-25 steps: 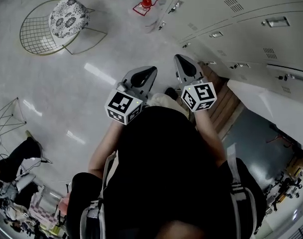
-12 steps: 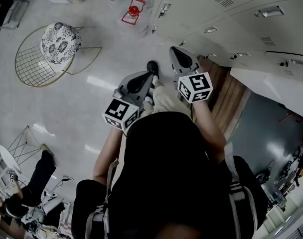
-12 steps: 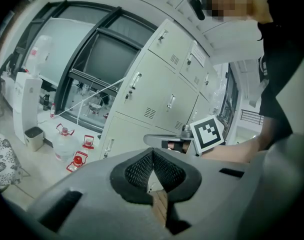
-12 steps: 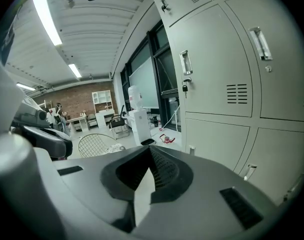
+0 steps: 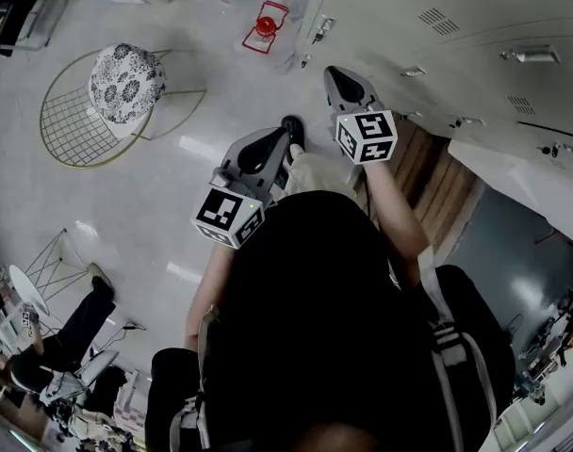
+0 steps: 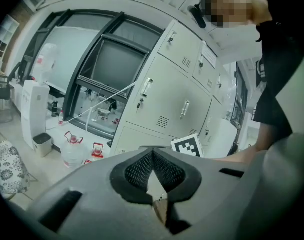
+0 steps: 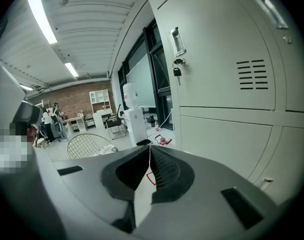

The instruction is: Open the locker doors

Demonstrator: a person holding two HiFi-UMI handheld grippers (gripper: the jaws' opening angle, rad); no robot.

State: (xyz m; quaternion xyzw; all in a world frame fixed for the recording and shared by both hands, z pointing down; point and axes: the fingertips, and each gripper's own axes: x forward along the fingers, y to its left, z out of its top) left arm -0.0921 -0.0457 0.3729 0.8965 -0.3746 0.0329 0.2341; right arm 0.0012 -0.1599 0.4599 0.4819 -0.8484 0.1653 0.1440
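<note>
Looking down from the head view, I've got both tools out in front of the body. The left hand-held gripper (image 5: 279,142) sits over the pale floor (image 5: 173,186), and the right hand-held gripper (image 5: 336,73) is further forward, close to the foot of the lockers (image 5: 475,17).

In the left gripper view, the left hand-held gripper (image 6: 152,152) has its jaws pressed together at the tips with nothing between them. Beyond it the lockers (image 6: 167,99) run away in a row, every door I can see there closed. The right tool's marker cube (image 6: 188,145) pokes up just past the jaw tops.

In the right gripper view, the right hand-held gripper (image 7: 150,147) is also pressed together and empty. It points along the locker face. One locker door (image 7: 217,59) fills the upper right of that view and is closed. Its handle (image 7: 177,40) is high on the door's left edge and a key (image 7: 177,72) hangs just under it. The jaws sit below the handle and aren't touching it.

At the right of the head view, a pale panel (image 5: 513,172) stands out from the bank. I can't tell if it's an opened door.

Off to the left are a wire chair (image 5: 117,88) with a patterned cushion and a water jug (image 5: 266,26) with a red cap near the locker end, both well apart from the tools.
</note>
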